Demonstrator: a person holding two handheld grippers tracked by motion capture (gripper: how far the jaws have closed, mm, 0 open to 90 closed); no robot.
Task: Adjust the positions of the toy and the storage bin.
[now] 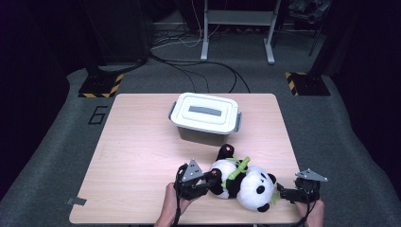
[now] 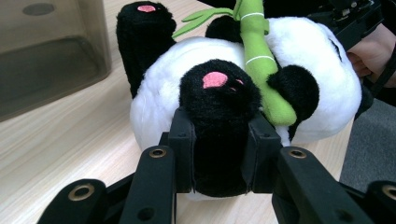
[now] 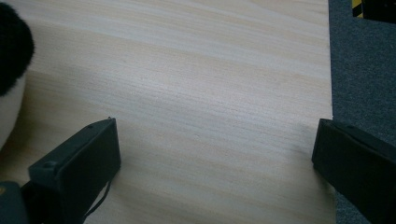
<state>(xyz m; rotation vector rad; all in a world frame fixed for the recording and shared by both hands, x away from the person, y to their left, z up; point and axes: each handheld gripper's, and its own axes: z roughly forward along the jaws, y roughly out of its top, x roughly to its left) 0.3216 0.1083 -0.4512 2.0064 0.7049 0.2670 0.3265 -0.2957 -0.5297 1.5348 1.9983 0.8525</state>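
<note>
Toy panda (image 1: 246,182) lies on its back at the near edge of the table (image 1: 142,156), in front of the lidded box (image 1: 206,117) — long axis runs slantwise, head toward the person's right, feet toward the box and left. Left gripper (image 2: 219,154) is clamped on one black foot (image 2: 219,93), probably the easiest narrow part to grab. Right gripper (image 3: 215,154) is spread wide over bare wood just beside the head — likely lining up for a second hold.

My left tool (image 1: 213,178) and right tool (image 1: 278,189) are black, with brass-ringed screw holes, grey three-cornered top plates and black cables.
</note>
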